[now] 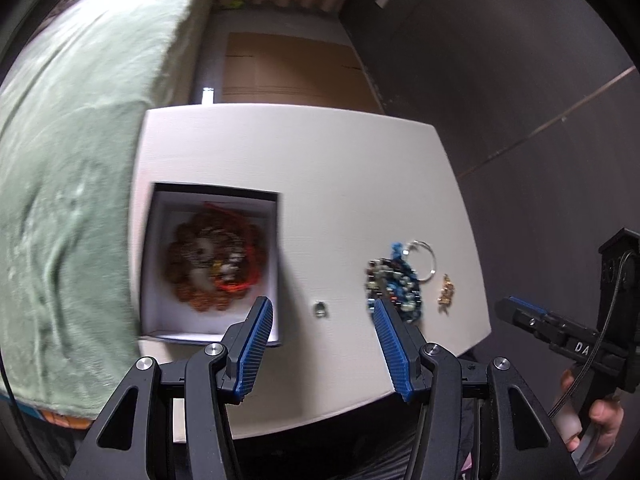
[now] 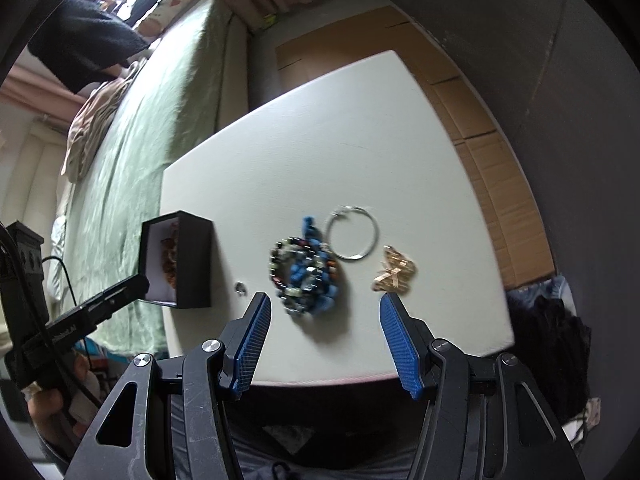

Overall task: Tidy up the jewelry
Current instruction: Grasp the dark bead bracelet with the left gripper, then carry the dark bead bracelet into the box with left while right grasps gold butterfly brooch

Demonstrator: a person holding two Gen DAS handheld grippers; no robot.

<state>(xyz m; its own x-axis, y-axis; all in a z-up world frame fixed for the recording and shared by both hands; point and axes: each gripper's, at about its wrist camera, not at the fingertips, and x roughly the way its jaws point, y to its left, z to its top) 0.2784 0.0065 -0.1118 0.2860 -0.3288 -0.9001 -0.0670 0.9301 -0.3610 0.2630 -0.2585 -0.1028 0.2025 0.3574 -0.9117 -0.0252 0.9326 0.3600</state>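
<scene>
A black box with a white inside point(image 1: 160, 280) stands on the white table point(image 1: 320, 180) at the left; brown and red beaded jewelry point(image 1: 212, 264) lies in it. On the table lie a small silver ring point(image 1: 320, 309), a blue beaded bracelet pile point(image 1: 394, 280), a silver hoop point(image 1: 424, 260) and a gold piece point(image 1: 446, 292). My left gripper point(image 1: 322, 316) is open, empty, above the near table edge, over the small ring. My right gripper point(image 2: 324, 314) is open and empty, just short of the bracelet pile point(image 2: 306, 276), with the hoop point(image 2: 352, 236), gold piece point(image 2: 394, 274), ring point(image 2: 241, 288) and box point(image 2: 192, 260) in view.
A bed with a green blanket point(image 1: 60, 180) runs along the table's left side. Flat cardboard point(image 1: 288, 72) lies on the floor beyond the table. A dark wall point(image 1: 520, 80) stands at the right. Clothes point(image 2: 96, 128) lie on the bed.
</scene>
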